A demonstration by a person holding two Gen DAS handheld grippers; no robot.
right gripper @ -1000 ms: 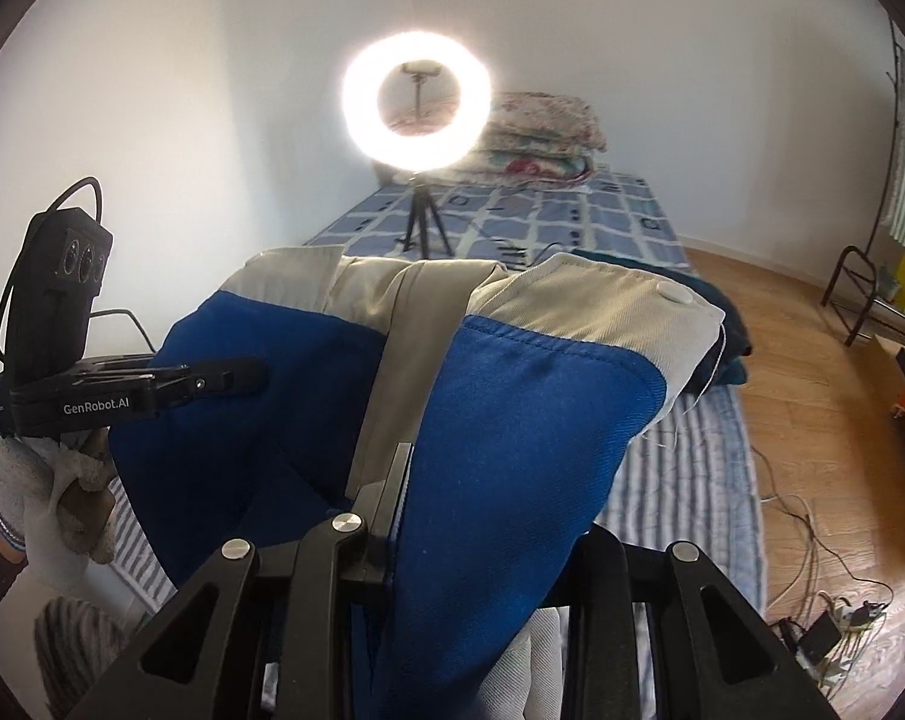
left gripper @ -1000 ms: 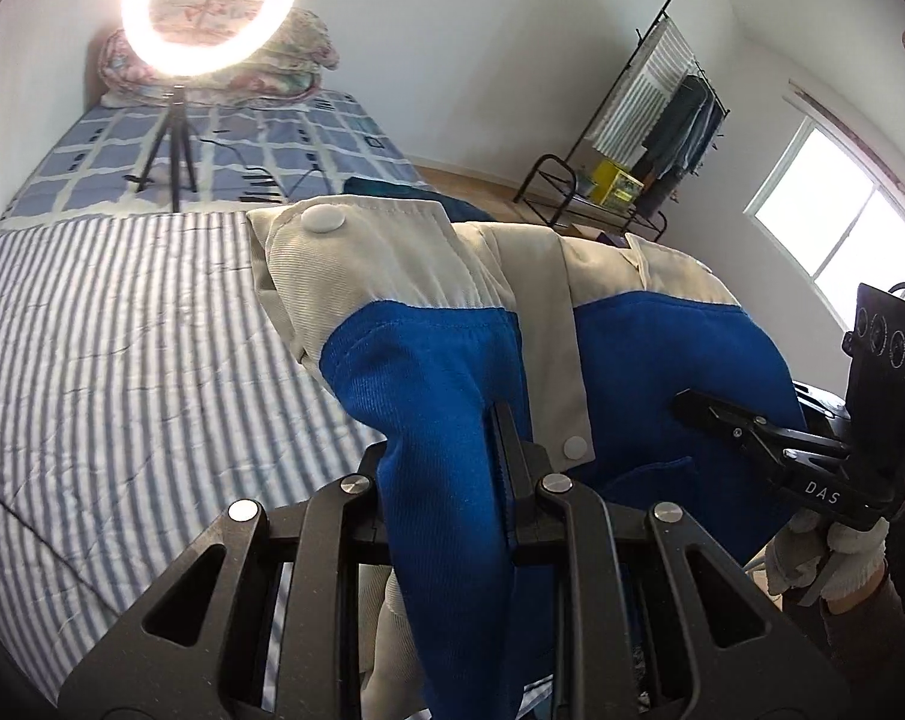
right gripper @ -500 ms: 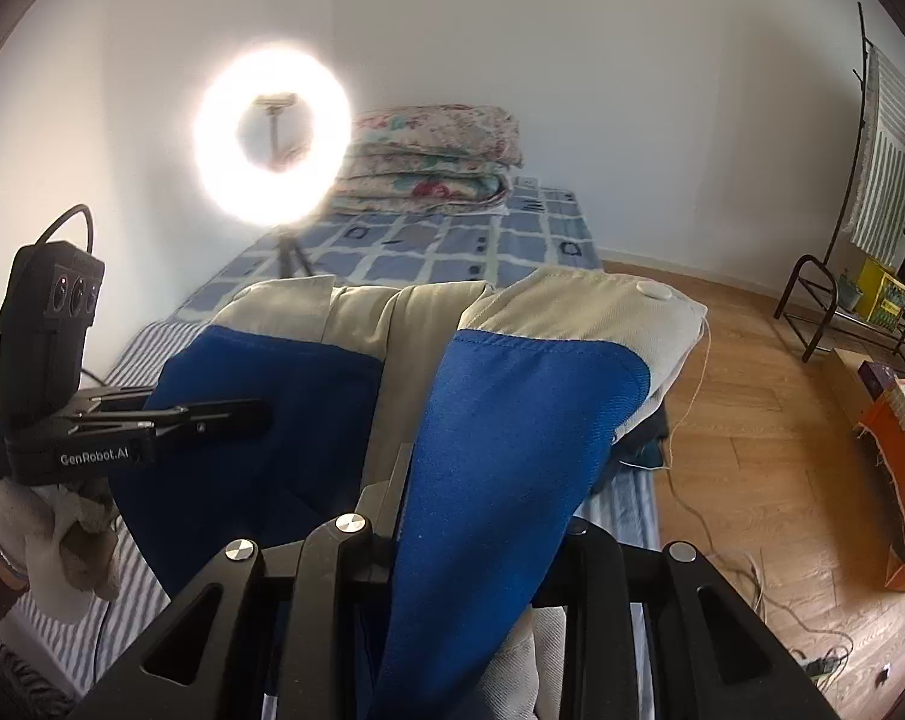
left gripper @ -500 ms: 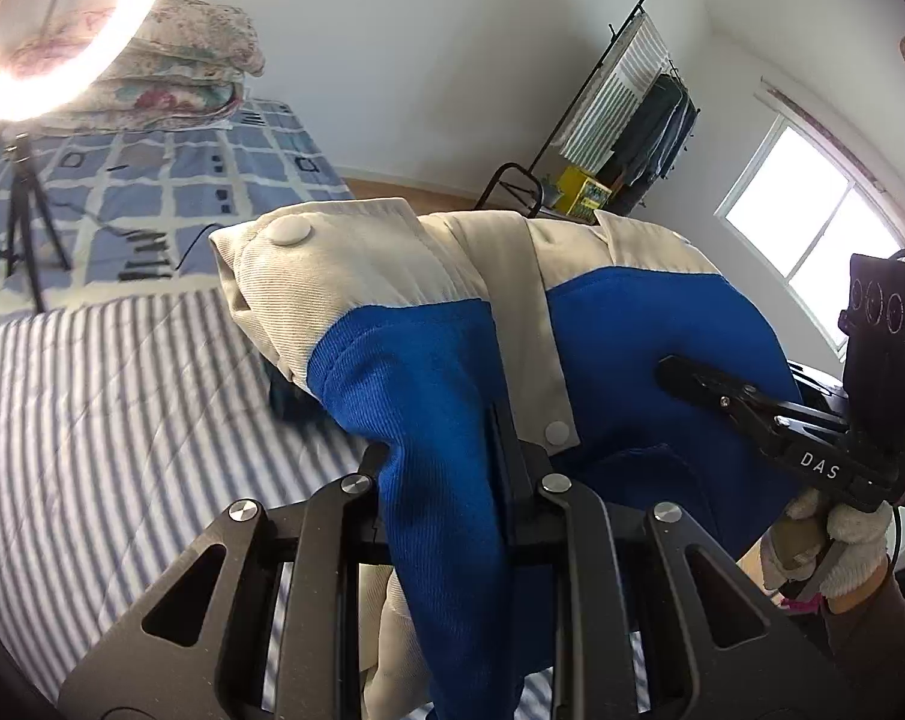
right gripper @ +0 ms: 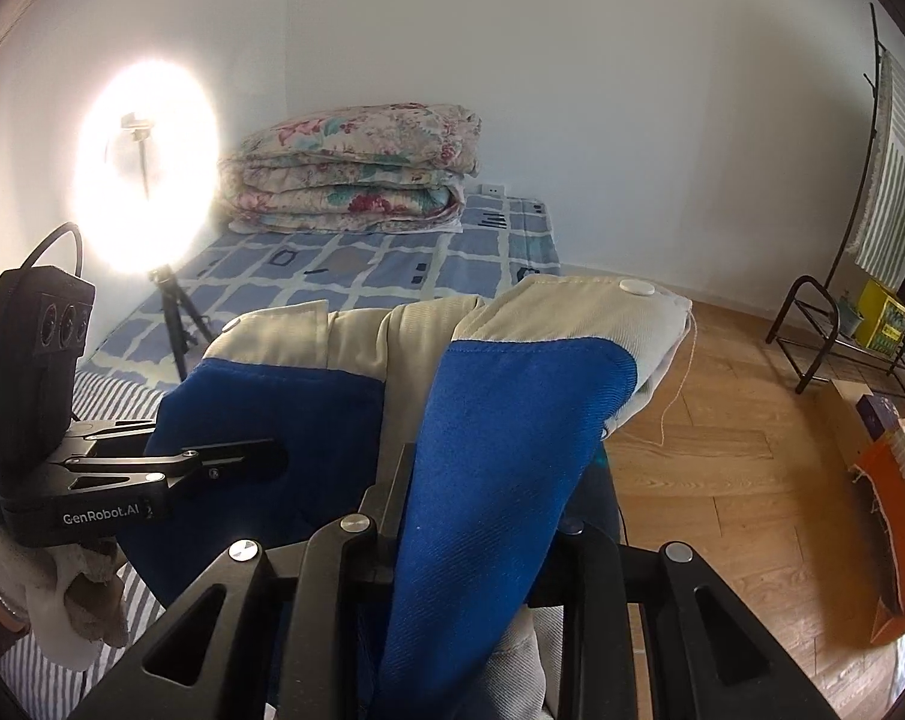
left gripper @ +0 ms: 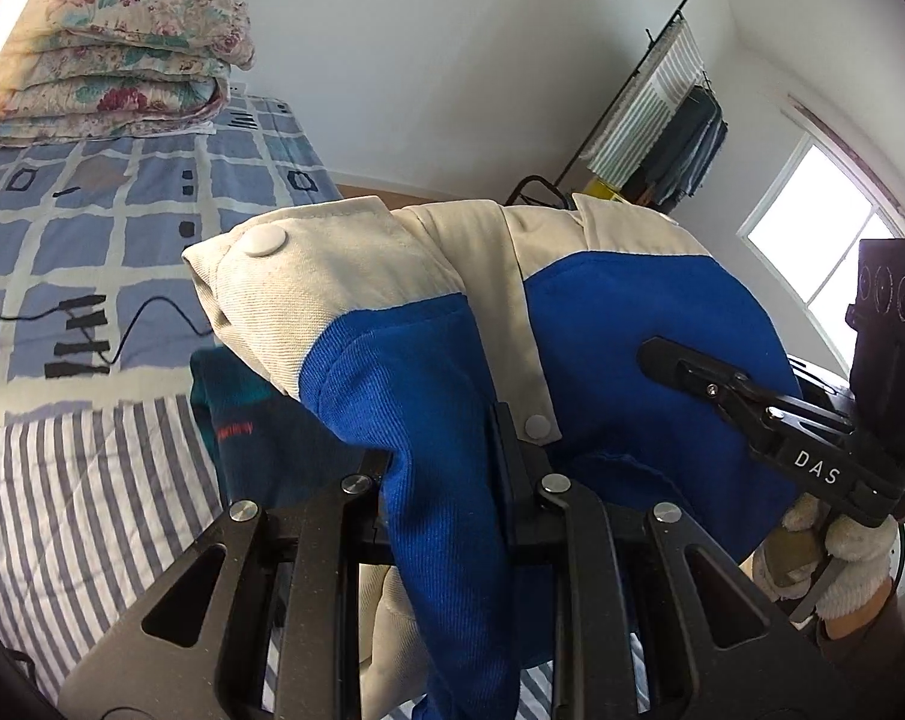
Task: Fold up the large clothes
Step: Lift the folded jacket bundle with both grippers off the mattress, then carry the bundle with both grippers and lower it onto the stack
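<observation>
Above the striped bed's [left gripper: 62, 498] far edge, my left gripper [left gripper: 446, 468] and right gripper [right gripper: 464, 504] stay clamped on the blue-and-cream jacket [left gripper: 602, 360], which I've swung rightward, away from the ring light [right gripper: 146, 174], over a folded teal garment [left gripper: 254, 420].

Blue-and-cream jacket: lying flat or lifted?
Lifted: the jacket hangs off the striped bed, clamped in the left tongs and right tongs.
</observation>
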